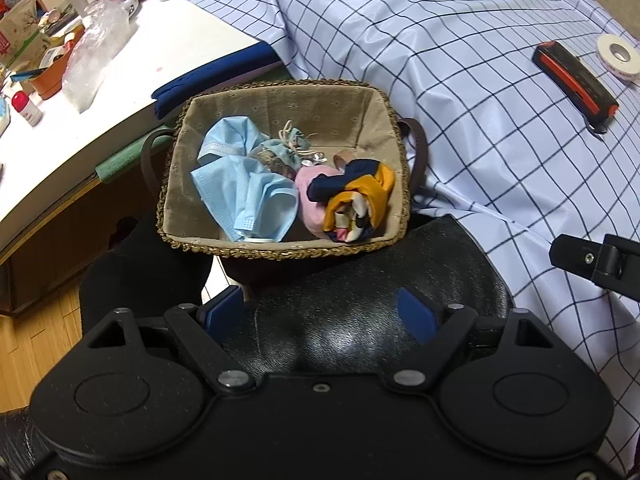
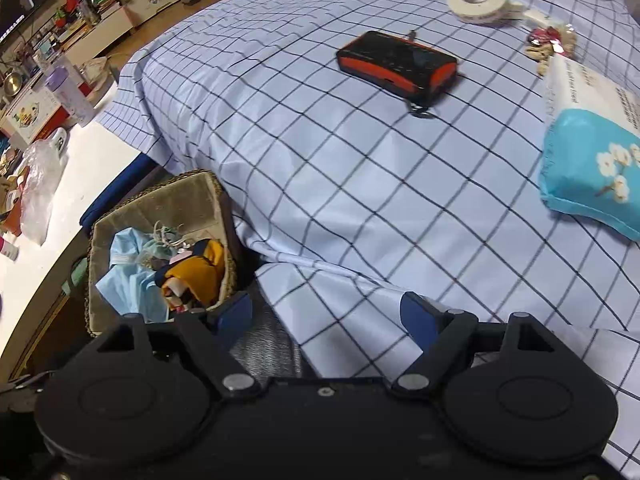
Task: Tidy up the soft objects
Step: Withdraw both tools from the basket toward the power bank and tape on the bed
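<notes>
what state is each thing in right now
basket: upright, part filled
face masks: crumpled in basket
navy and yellow cloth: bunched in basket
tape roll: lying flat on the checked cloth
left hand-held gripper: open, empty
right hand-held gripper: open, empty

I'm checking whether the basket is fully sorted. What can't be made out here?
- Basket bottom, left wrist view: hidden under the masks and the scarf.
- Small items behind the masks: tangled, too small to name.
- Tissue pack, right wrist view: cut off by the right edge.
</notes>
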